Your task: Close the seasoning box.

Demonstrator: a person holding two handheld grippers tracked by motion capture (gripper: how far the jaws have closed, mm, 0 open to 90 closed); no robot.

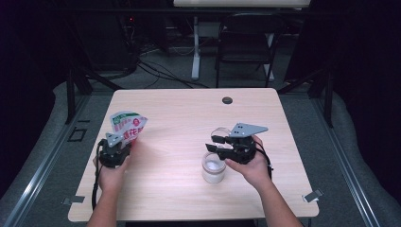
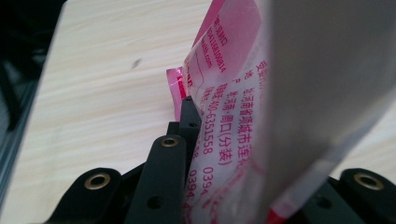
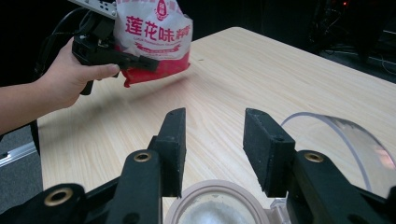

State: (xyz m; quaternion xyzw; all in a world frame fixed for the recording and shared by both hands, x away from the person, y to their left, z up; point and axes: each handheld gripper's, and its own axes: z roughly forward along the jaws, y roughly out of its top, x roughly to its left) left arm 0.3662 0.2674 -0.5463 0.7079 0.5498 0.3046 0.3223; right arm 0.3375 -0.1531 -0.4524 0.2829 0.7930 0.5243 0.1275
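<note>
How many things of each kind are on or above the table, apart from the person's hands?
Printed red and white pouch: 1
Clear jar with white powder: 1
Clear lid: 1
Tongs, left and right: 2
Black cap in the table: 1
Total: 6

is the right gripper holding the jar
No: in the right gripper view the right gripper stands open above the jar, with bare table showing between its jaws.
</note>
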